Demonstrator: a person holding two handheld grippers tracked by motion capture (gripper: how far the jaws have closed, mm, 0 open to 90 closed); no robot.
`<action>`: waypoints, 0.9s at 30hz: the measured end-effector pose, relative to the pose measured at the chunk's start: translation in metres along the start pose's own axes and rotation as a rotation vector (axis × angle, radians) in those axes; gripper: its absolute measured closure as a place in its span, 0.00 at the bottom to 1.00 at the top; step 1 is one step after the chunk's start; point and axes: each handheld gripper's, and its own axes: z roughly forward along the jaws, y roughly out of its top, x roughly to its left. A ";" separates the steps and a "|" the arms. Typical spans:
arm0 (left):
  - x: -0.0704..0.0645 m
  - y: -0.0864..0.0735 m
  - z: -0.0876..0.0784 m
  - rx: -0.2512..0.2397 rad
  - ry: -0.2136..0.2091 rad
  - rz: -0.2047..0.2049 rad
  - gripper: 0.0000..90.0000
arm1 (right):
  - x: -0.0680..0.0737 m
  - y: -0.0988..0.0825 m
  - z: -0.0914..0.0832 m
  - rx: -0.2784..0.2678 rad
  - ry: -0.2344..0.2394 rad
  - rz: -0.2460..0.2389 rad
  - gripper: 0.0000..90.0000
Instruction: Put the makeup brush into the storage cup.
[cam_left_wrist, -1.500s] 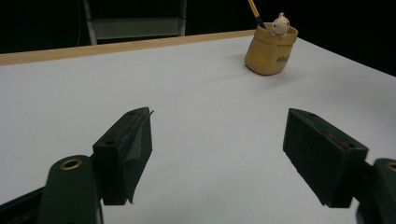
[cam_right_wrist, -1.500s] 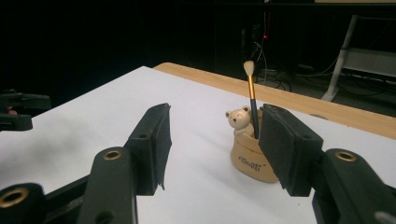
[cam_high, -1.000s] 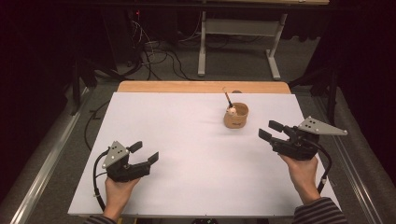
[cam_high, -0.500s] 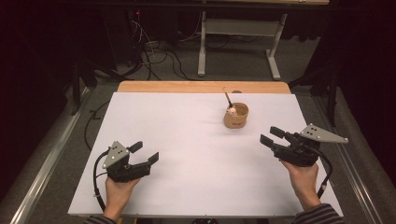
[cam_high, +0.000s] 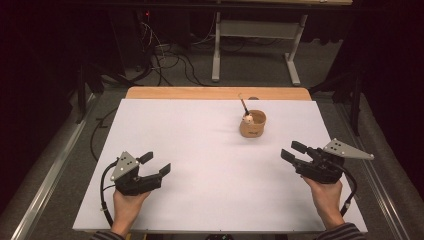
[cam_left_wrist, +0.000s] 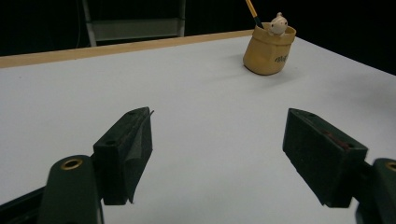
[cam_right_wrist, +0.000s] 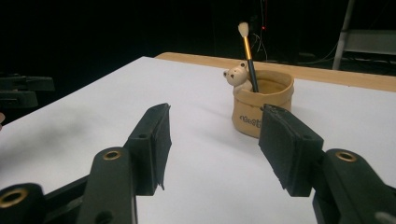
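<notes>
Both grippers are held with jaws apart, empty, left gripper (cam_high: 155, 166) at 7 o'clock, right gripper (cam_high: 293, 151) at 4 o'clock; tan bear cup (cam_high: 252, 124) with 1 brush (cam_high: 244, 105) is seen at 1 o'clock on the white table (cam_high: 200, 140).

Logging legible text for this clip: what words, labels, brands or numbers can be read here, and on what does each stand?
"Meet", or something close to it: dark lettering on the side of the tan holder; the right gripper view cuts it off behind a jaw, so the rest is hidden.
The same lettering in the left gripper view: too blurred to read.
In the high view the holder's lettering is too small to read.
Nothing else carries readable text.
</notes>
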 end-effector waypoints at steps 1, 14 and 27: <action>0.000 0.000 0.000 0.000 0.000 0.000 0.27 | 0.000 0.000 0.000 0.000 0.000 0.000 0.51; -0.001 -0.001 0.001 0.003 -0.001 -0.002 0.28 | -0.004 -0.015 0.001 0.022 -0.007 0.009 0.50; -0.001 -0.001 0.001 0.006 0.000 -0.002 0.28 | -0.005 -0.024 0.004 0.033 -0.017 0.010 0.50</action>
